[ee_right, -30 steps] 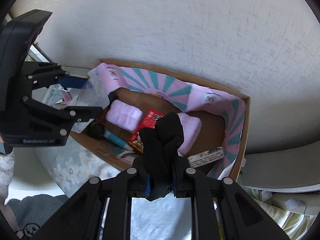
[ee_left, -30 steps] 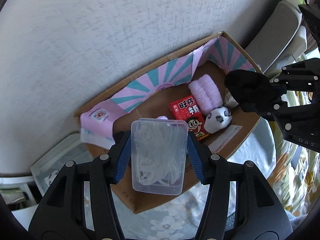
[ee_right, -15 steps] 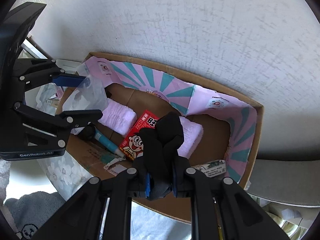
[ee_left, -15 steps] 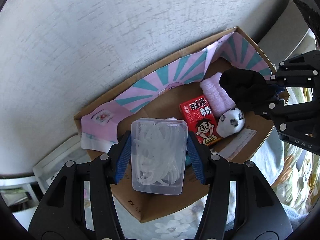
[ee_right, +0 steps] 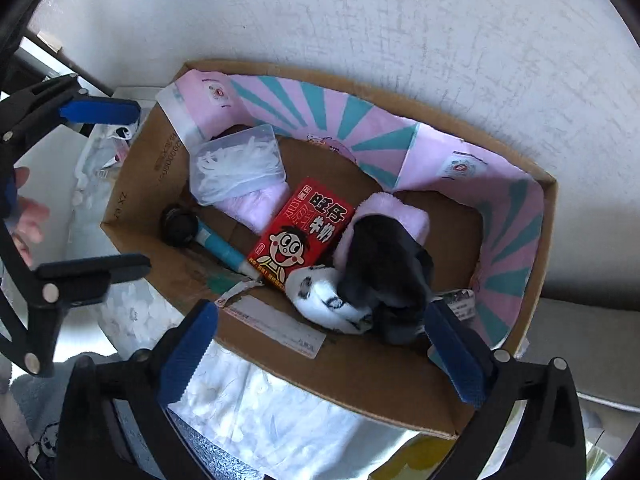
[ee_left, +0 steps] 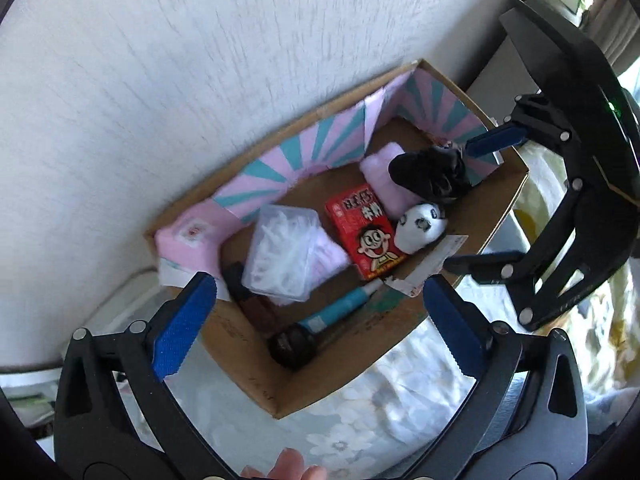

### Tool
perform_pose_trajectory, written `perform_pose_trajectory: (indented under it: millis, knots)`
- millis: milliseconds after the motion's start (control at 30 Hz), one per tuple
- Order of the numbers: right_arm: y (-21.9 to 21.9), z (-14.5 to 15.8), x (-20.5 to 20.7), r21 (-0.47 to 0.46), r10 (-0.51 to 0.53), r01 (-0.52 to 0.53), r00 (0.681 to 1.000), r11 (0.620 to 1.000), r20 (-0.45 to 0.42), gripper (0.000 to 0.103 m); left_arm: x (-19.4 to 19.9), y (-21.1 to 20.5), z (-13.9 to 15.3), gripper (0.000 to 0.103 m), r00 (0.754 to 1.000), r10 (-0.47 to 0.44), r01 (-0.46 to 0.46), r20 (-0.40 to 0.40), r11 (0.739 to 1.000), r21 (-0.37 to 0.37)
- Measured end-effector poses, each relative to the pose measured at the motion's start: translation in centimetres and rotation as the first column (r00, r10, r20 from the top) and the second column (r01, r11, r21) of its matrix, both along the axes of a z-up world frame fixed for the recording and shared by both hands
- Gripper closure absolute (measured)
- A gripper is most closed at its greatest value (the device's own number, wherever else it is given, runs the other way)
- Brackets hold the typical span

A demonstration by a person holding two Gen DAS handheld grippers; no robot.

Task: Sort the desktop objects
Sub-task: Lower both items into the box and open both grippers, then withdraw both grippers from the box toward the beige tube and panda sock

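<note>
1. Left hand-held gripper (ee_left: pixel 320 308): jaws opening, now spread wide, nothing between the blue pads; hangs above the near left corner of the cardboard box (ee_left: pixel 340 384). A second ago clamped on the clear plastic case.
2. Clear plastic case (ee_left: pixel 282 254) of white picks: released, now inside the box at its left end, tilted against a pink cloth (ee_left: pixel 330 256). Counted as sorted.
3. Dark-capped tube with teal barrel (ee_left: pixel 320 320): on the box floor near the front wall, just beside the case.
4. Red carton with cartoon face (ee_left: pixel 364 232): flat, mid-box, unmoved.
5. White panda-faced plush (ee_left: pixel 420 226): right of the carton, touching it.
6. Black cloth bundle (ee_right: pixel 384 268): a second ago pinched in the right jaws; now dropped, draped over a pink fluffy roll (ee_right: pixel 396 216) and against the plush.
7. Right hand-held gripper (ee_right: pixel 320 348): jaws opening, spread wide, empty, above the front wall at the box's right half.
8. Assessment: both loads delivered at once; both tools free. Likely next: pull clear of the box and fetch any remaining items, none of which show here.
</note>
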State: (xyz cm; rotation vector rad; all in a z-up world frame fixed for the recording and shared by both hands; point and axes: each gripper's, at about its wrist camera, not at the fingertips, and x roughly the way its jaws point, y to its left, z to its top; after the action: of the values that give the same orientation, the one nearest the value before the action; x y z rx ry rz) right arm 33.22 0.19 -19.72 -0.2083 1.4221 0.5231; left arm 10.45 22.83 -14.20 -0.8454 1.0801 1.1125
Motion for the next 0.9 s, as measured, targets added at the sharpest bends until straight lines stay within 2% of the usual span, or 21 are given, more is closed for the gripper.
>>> perform_pose_trajectory:
  millis: [267, 400, 500, 633, 733, 833, 900]
  knots:
    - [0.0, 3.3, -0.7, -0.013, -0.055, 0.057, 0.995, 0.998, 0.081, 0.0, -2.1, -2.5, 3.5, 0.0, 0.999, 0.011, -0.013, 0.031, 0.998, 0.058]
    - [1.2, 4.9, -1.4, -0.013, -0.029, 0.031, 0.993, 0.999, 0.11, 0.0, -4.1, -5.5, 4.2, 0.0, 0.997, 0.022, -0.027, 0.078, 0.997, 0.067]
    - [3.3, 6.1, -2.1, -0.009, 0.014, -0.013, 0.991, 1.0, 0.132, 0.0, -6.6, -8.0, 4.3, 0.0, 0.993, 0.075, -0.081, 0.093, 0.994, 0.066]
    - [7.0, 7.5, -2.9, 0.01, 0.084, -0.086, 0.983, 0.996, 0.163, 0.0, -10.9, -11.6, 3.4, 0.0, 0.975, 0.163, -0.167, 0.152, 0.986, 0.01]
    - [10.2, 7.8, -3.4, 0.025, 0.134, -0.14, 0.976, 0.99, 0.173, 0.0, -13.5, -14.0, 2.4, 0.0, 0.964, 0.219, -0.218, 0.15, 0.976, -0.02]
    - [13.5, 7.8, -3.8, 0.071, 0.165, -0.178, 0.973, 0.981, 0.162, 0.0, -16.5, -16.5, 1.5, 0.0, 0.938, 0.303, -0.299, 0.168, 0.953, -0.049]
    - [15.7, 7.7, -3.9, 0.128, 0.19, -0.207, 0.972, 0.97, 0.137, 0.0, -18.7, -18.3, 1.0, 0.0, 0.912, 0.379, -0.373, 0.159, 0.925, -0.067]
